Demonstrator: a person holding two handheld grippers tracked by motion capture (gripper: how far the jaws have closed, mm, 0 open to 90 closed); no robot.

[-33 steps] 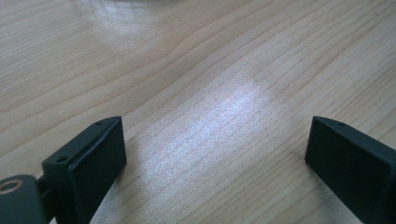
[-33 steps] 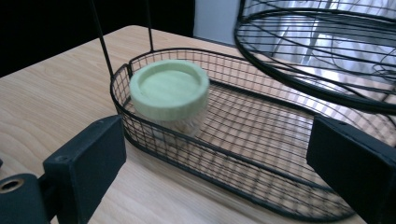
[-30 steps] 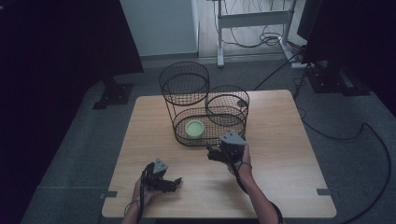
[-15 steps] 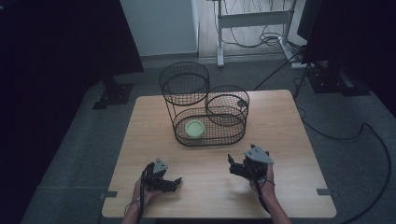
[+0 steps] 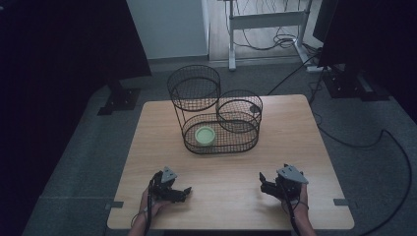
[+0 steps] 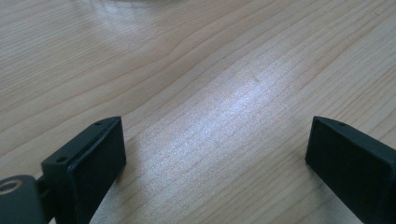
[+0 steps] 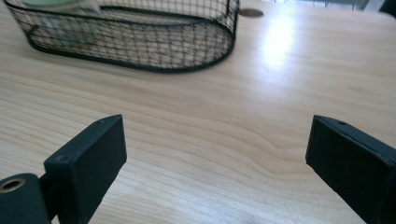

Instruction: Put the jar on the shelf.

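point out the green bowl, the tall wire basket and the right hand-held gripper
green bowl (image 5: pixel 205 135), high view, on its middle, inside the low oval basket
tall wire basket (image 5: pixel 193 87), high view, on its mesh wall
right hand-held gripper (image 5: pixel 265 183), high view, between its open jaw tips

Bowl in wire basket mid-table; two raised round baskets behind it.

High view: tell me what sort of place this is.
Probably a lab or recording workspace, not a home: a bare wooden table on grey carpet, dark screens around it, and loose cables under a white desk frame behind.
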